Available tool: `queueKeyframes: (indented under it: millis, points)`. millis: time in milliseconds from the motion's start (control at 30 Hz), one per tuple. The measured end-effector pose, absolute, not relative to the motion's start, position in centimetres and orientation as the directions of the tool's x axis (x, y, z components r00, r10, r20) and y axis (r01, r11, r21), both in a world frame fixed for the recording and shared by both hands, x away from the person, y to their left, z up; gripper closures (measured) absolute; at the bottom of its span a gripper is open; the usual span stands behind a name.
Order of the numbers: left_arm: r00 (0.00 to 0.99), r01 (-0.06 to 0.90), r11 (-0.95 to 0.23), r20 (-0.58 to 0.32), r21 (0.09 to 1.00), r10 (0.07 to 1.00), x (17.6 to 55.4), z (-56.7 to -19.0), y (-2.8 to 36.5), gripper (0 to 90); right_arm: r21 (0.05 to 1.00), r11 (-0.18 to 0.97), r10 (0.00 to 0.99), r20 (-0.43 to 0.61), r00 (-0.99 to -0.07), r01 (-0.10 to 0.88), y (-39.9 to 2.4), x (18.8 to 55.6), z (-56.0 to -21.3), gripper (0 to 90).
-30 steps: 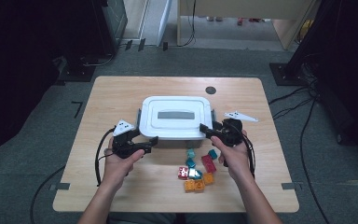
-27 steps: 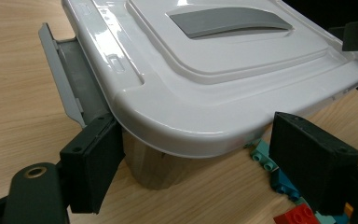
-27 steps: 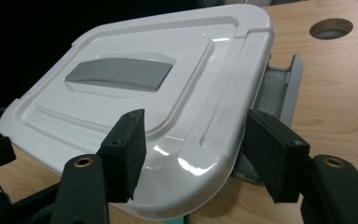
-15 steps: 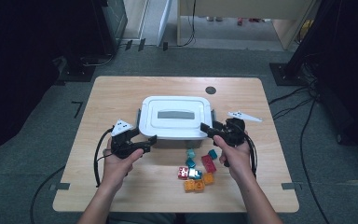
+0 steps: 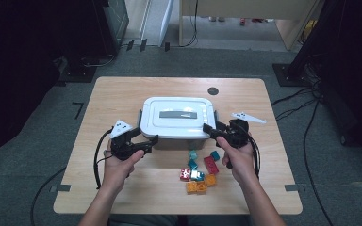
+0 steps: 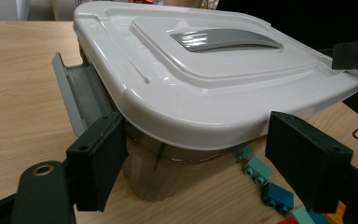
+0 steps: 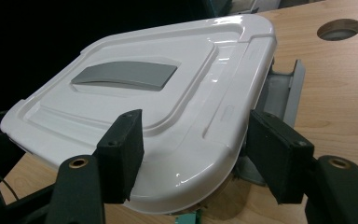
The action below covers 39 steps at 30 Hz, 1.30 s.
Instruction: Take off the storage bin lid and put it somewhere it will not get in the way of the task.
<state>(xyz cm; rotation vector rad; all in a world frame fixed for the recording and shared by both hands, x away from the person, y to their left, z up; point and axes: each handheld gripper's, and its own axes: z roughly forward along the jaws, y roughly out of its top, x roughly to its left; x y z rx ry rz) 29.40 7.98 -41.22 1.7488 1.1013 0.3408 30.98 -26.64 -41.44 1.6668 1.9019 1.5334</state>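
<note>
— Checking the box first: what do you have in front of you?

— You have a lidded storage box (image 5: pixel 178 121) at the middle of the wooden table (image 5: pixel 122 94). Its lid (image 6: pixel 205 79) is glossy white with a grey recessed handle (image 5: pixel 178 114) on top; the body under it is translucent grey. A grey latch flap (image 6: pixel 77 93) hangs open at one short end, and another (image 7: pixel 284 91) at the opposite end.

— And your grippers?

— Your left gripper (image 5: pixel 143 141) has its jaws spread wide, set at the box's near left corner. They grasp nothing. Your right gripper (image 5: pixel 213 130) is likewise spread wide at the near right corner, the lid's corner lying between its jaws. Whether the pads touch the lid cannot be told.

— Orientation of the box?

— Its long axis runs left to right across the table, the handle parallel to it. Small coloured bricks (image 5: pixel 199 167) lie loose just in front of the box, between your two hands.
</note>
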Motion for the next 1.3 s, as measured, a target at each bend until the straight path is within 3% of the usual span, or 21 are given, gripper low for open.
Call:
queueKeyframes:
  millis: [367, 1300]
  points:
    - [0.563, 0.501, -0.094, -0.242, 0.86, 0.79, 29.1, -40.9, 7.8, 22.5, 0.761, -0.2, 0.791, 0.498, -0.357, 0.618, -27.3, 31.0, -41.4, 52.0]
    - [0.508, 0.52, -0.064, -0.248, 0.852, 0.825, 30.1, -41.7, 8.8, 23.9, 0.778, -0.206, 0.784, 0.495, -0.376, 0.594, -26.9, 30.1, -41.0, 57.7]
